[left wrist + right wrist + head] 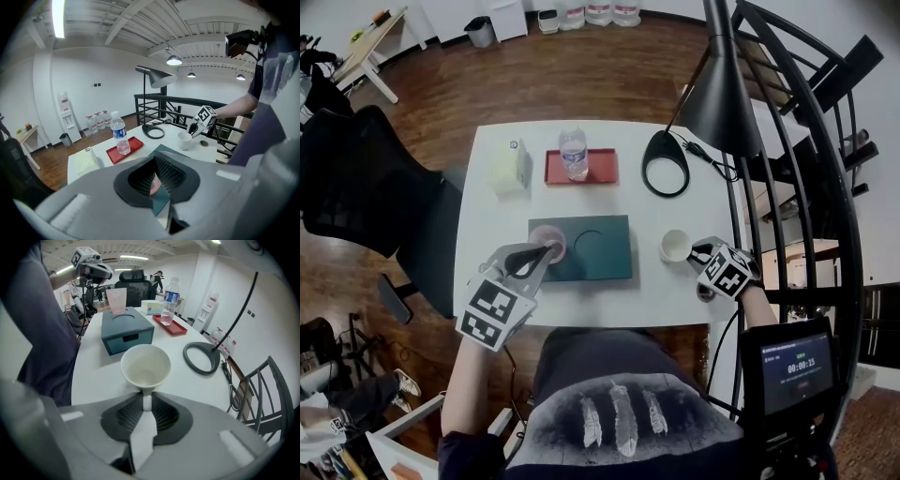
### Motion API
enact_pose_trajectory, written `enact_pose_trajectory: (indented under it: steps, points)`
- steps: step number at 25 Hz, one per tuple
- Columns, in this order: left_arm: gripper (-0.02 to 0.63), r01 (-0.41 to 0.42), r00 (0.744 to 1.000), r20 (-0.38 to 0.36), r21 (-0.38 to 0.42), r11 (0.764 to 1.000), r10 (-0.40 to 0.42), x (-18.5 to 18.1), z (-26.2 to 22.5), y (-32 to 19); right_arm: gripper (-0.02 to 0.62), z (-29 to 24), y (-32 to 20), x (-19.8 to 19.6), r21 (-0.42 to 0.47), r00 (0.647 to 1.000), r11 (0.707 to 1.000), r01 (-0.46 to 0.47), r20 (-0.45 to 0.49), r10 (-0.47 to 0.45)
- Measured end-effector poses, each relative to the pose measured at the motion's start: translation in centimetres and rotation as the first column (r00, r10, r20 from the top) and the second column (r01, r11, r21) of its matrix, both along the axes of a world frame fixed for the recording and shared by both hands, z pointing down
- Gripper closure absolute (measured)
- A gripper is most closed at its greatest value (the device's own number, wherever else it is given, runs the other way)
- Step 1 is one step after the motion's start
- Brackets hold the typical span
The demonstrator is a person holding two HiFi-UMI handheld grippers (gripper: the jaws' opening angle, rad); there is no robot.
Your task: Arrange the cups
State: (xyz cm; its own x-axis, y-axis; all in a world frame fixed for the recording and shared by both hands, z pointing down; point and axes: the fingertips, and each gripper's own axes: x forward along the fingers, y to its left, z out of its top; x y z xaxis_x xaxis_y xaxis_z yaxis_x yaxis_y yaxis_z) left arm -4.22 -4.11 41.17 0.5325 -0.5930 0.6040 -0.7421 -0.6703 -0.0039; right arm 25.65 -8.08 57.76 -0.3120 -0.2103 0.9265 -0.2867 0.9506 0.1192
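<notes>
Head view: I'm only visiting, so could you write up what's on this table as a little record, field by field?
Surface: white table
Centre: teal box with a round recess in its top
Left tongs: shut on the pink cup, at the box's left end
Right tongs: shut on the handle of the white cup, which is on the table to the right of the box
Back row: tissue pack, then water bottle upright on a red tray, then the lamp base, a ring
</notes>
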Motion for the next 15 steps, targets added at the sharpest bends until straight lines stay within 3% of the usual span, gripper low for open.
enact_pose_trajectory:
  steps: [15]
  points:
    - [0.591, 0.014, 1.000, 0.000, 0.004, 1.000, -0.014, -0.4, 0.1, -0.6, 0.543, -2.1, -1.1, -2.4, 0.039, 0.990, 0.999, -0.033, 0.136, 0.027]
